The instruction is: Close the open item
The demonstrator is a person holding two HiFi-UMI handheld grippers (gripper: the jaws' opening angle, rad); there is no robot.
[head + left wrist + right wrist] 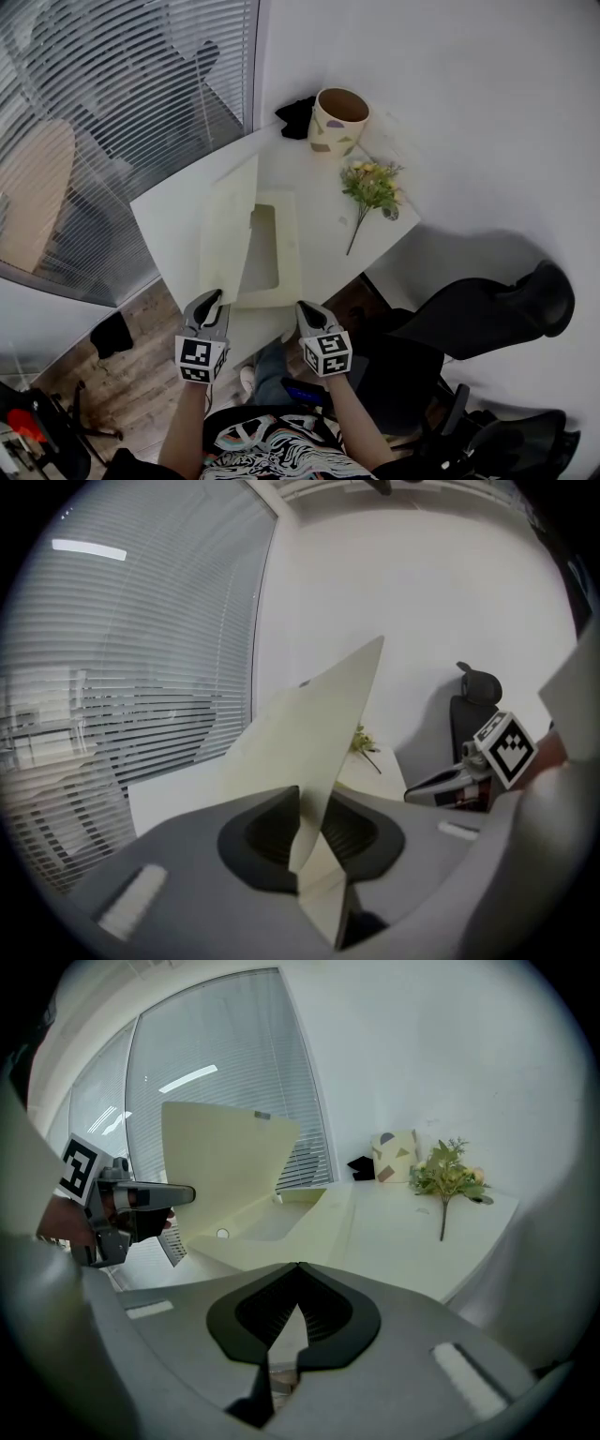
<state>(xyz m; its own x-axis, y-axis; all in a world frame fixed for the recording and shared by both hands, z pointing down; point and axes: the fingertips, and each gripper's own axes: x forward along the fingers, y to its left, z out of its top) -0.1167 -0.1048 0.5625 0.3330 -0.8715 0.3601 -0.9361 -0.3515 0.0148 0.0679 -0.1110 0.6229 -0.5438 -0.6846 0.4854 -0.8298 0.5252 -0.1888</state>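
A flat cream box lies open on the white table point(169, 225). Its base point(281, 272) rests flat, and its lid point(230, 234) stands up at the left, tilted over the base. My left gripper point(208, 302) is at the lid's near corner. In the left gripper view the lid point(309, 724) runs between the jaws of the left gripper point(302, 794), which pinch its edge. My right gripper point(307, 311) hovers at the base's near right corner. In the right gripper view that right gripper point(298, 1267) is shut with nothing in it, just short of the base point(281, 1218).
A painted pot point(337, 120), a black object point(298, 114) and a sprig of flowers point(372, 186) sit at the table's far end. A window with blinds point(112, 94) is to the left. A black office chair point(487, 319) stands to the right. A person's legs are below.
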